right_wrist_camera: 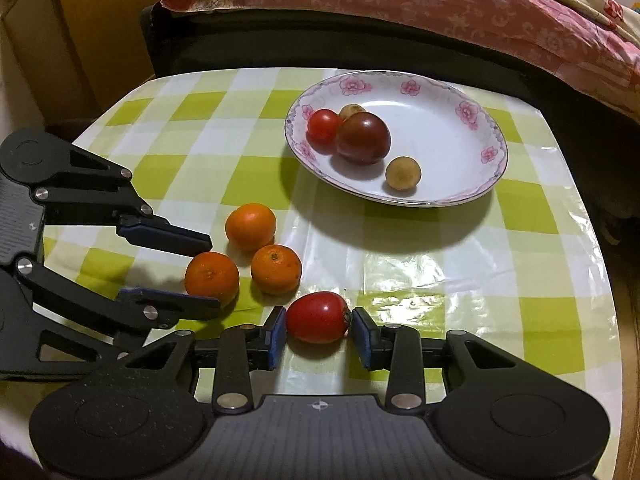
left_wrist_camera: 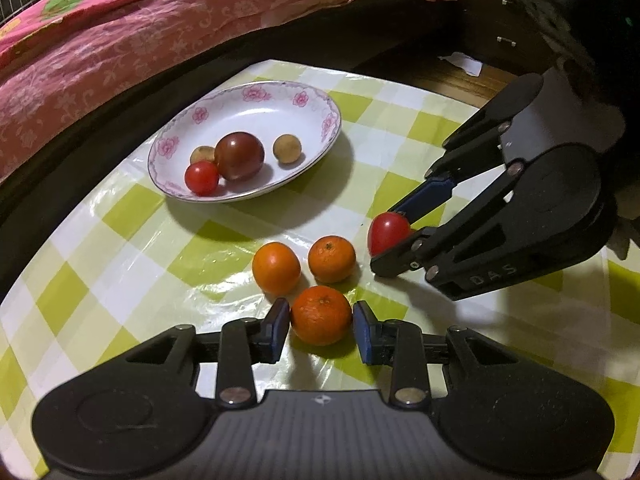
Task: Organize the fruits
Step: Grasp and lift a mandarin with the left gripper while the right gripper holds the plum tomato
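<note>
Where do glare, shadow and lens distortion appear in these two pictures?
Left wrist view: glare on the tablecloth beside the oranges; the plate casts a shadow toward the camera; the table edge bows. Right wrist view: glare near the tomato; corners go dark.

Home, likely bedroom. Bed with pink flowery blanket (left_wrist_camera: pixel 120 40) just behind small surface with green-and-white checked plastic cloth (right_wrist_camera: pixel 400 260). White dish with pink flower rim (right_wrist_camera: pixel 480 120) holds fruit. Dark wooden drawers (left_wrist_camera: pixel 500 40) beside bed.
</note>
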Tool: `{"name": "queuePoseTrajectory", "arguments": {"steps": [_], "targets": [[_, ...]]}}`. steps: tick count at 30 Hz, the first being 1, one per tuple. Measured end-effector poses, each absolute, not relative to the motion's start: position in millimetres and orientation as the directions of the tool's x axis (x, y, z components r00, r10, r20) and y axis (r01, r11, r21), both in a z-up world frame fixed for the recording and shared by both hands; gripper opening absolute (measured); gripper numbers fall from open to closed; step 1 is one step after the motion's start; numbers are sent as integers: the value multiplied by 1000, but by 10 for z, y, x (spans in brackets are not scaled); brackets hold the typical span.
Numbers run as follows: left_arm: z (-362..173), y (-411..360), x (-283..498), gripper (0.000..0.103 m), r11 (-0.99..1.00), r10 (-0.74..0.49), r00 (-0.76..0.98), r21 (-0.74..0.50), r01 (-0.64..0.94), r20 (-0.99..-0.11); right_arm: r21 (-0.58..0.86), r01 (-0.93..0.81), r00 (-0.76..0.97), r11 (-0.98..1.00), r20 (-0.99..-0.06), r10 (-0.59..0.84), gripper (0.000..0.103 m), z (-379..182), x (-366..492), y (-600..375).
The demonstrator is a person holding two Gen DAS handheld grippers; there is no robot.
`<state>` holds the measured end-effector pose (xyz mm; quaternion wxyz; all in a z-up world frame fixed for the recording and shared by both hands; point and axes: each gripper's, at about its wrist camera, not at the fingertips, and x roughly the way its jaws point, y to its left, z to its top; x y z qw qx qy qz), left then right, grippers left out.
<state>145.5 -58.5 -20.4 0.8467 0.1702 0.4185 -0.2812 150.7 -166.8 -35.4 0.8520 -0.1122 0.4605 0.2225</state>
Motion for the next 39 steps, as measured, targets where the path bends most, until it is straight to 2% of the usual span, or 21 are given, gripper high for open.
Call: {"name": "queuePoseTrajectory", "arguments": {"steps": [9, 13, 15, 20, 23, 25, 39], "targets": [[-273, -569, 1487, 42, 798, -317, 493, 53, 600, -810, 22, -482, 474, 876, -834, 282, 32, -357, 1522, -1682], [-274, -560, 1498, 42, 799, -319, 488, 46, 599, -812, 28, -481, 468, 876, -837, 284, 45, -358, 1524, -1684], [-276, -559, 1503, 42, 802, -319, 485, 41, 596, -814, 27, -480, 469, 877, -837, 282, 45, -363, 1520, -1678], [-279, -570, 1501, 42, 802, -316, 487, 46, 596, -814, 26, -480, 469, 877, -837, 282, 43, -352, 1510, -1668], [-278, -566, 1503, 42, 803, -315, 487, 44, 594, -815, 5, -478, 468, 878, -845, 260, 34, -362, 1512, -1651], [-275, -565, 1500, 42, 805, -314, 488, 44, 592, -814, 3, -482, 468, 876, -845, 260, 32, -362, 1505, -1649], [-83, -583, 1543, 42, 812, -333, 520, 40, 582, -787, 20, -479, 479, 878, -832, 281, 30, -258, 1478, -1639]]}}
